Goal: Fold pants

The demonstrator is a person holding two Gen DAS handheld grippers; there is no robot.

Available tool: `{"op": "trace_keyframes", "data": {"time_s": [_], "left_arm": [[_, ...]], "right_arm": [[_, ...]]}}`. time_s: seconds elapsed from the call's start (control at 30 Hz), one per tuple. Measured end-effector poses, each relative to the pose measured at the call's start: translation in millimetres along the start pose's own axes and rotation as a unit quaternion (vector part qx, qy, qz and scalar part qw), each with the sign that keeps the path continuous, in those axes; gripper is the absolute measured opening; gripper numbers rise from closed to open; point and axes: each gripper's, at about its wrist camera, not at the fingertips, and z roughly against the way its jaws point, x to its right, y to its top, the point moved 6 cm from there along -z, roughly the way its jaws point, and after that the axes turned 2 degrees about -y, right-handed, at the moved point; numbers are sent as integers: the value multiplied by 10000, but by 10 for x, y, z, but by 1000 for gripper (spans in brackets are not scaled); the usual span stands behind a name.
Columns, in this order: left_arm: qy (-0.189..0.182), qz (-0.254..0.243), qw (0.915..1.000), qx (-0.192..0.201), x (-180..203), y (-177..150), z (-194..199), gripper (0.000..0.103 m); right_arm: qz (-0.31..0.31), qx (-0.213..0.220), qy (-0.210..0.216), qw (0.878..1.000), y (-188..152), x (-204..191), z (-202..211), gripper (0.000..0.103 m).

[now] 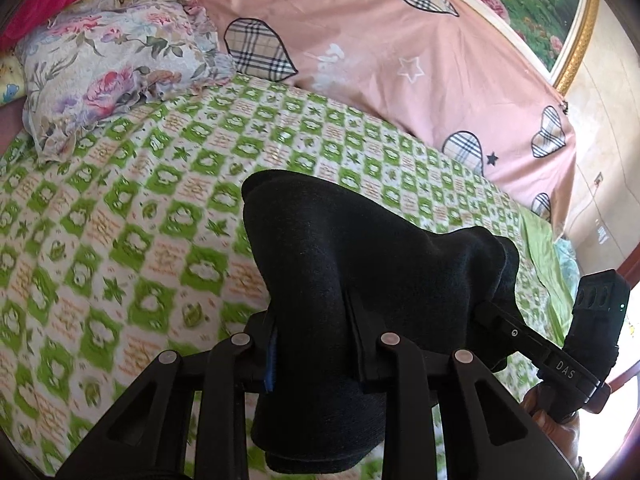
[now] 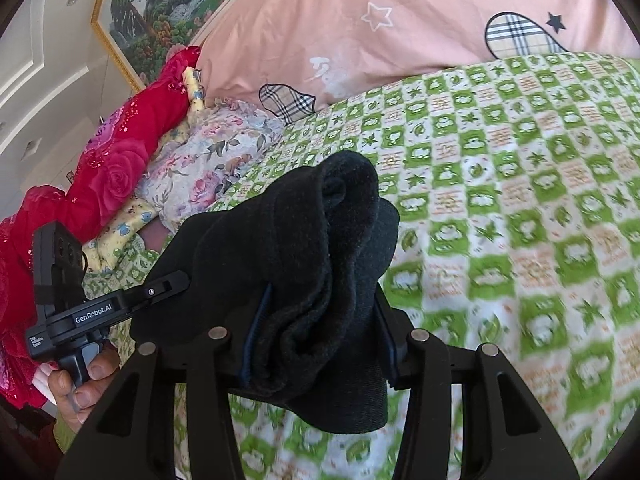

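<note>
— What do the left tongs [image 1: 316, 354] have?

— Their jaws are clamped on a thick bunch of the black pants [image 1: 360, 264]. The cloth rises in a hump ahead of the fingers and hangs below them too, lifted off the green checked sheet [image 1: 120, 240].

— And the right tongs [image 2: 320, 346]?

— Same story: their jaws pinch a rolled, layered wad of the pants [image 2: 304, 248], which bulges up past the tips and droops under them. The sheet [image 2: 520, 220] lies beneath.

— How near are the two tongs to each other?

— Close. From the left camera the right tongs [image 1: 500, 316] reach into the cloth from the right side; from the right camera the left tongs [image 2: 176, 280] poke into it from the left, with the hand [image 2: 80, 384] gripping their handle.

— What lies farther ahead of the tongs?

— A flowered pillow [image 1: 112, 68] ahead to the left, a pink quilt [image 1: 380, 52] with plaid hearts straight ahead, a red blanket [image 2: 120, 160] beyond the pillow, and a gold-framed picture [image 2: 160, 12] on the wall behind.
</note>
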Motion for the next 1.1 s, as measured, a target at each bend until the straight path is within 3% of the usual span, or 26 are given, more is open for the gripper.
{"op": "trace_keyframes", "data": {"time_s": [0.37, 0.7, 0.8, 0.97, 1.1], "left_arm": [[290, 10, 9996, -1, -282, 213, -253, 27], [391, 14, 9990, -209, -414, 107, -477, 29], [417, 82, 9988, -246, -466, 74, -511, 35], [512, 172, 9982, -246, -561, 40, -517, 54], [535, 138, 9982, -234, -581, 17, -485, 57]], "right_arm": [[96, -163, 50, 9998, 187, -28, -468, 49], [15, -482, -52, 9988, 95, 115, -736, 50], [26, -522, -69, 9986, 96, 133, -768, 54], [45, -549, -144, 9984, 68, 170, -788, 58], [68, -534, -217, 9983, 65, 181, -758, 60]]}}
